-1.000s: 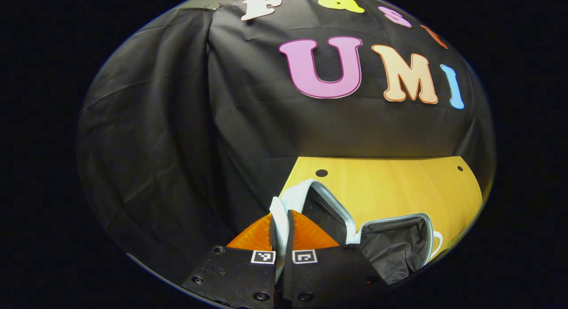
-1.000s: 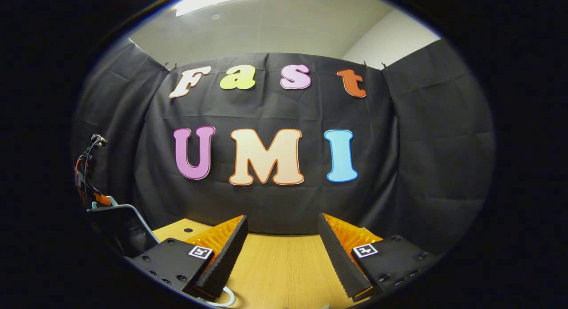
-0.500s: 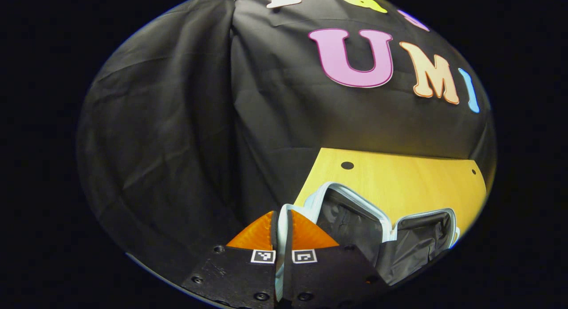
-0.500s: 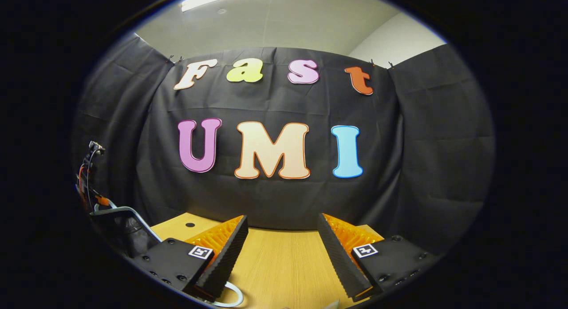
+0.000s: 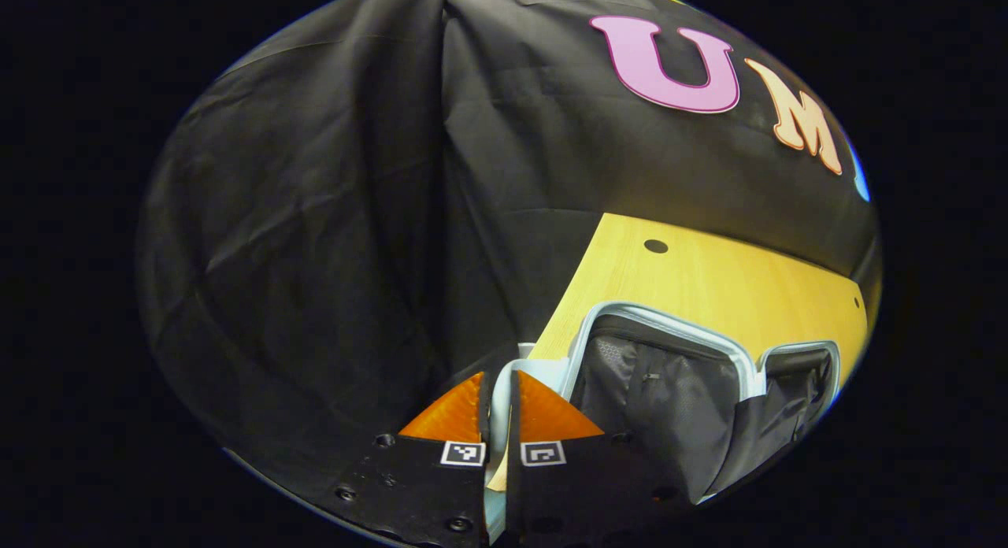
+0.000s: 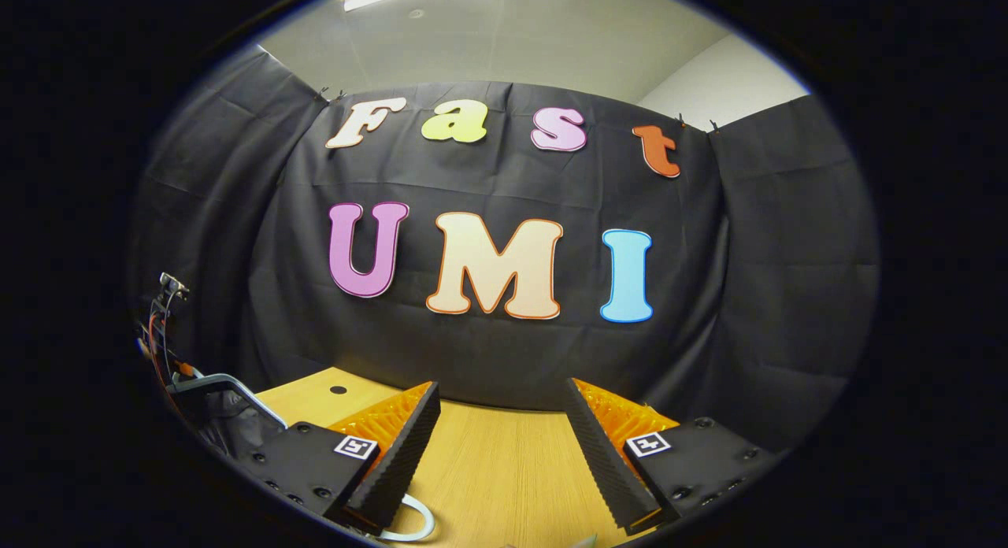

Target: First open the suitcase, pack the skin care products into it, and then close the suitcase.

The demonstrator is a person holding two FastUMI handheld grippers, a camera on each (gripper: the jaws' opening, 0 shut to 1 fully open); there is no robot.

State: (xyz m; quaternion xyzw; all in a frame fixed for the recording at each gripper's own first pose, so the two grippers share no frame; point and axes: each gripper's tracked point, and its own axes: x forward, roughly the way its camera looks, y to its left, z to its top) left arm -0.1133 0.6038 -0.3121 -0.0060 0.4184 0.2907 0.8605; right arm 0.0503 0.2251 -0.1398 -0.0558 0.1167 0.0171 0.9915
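The wooden bench (image 5: 709, 280) is being seen running back to the black cloth wall (image 5: 315, 217), with a bare strip lying open between the suitcase and that wall. In the right gripper view, a broad stretch of the bench (image 6: 496, 469) is lying free ahead of the fingers, up to the wall's foot.

The suitcase (image 5: 669, 375) is being held open at the bench's near left corner (its pale rim (image 5: 661, 316) is curving around dark mesh lining), and its lid is being seen at the far left of the right gripper view (image 6: 224, 394), just beside the bench's edge.

The left tongs (image 5: 498, 410) are being kept closed on a pale handle (image 5: 502, 375) at the suitcase's edge, both orange fingers pressing on it.

The right tongs (image 6: 500, 434) are being held wide open above the bench, nothing between the ridged pads (image 6: 398, 453). A white loop (image 6: 413, 524) is lying below them; what it belongs to cannot be told.
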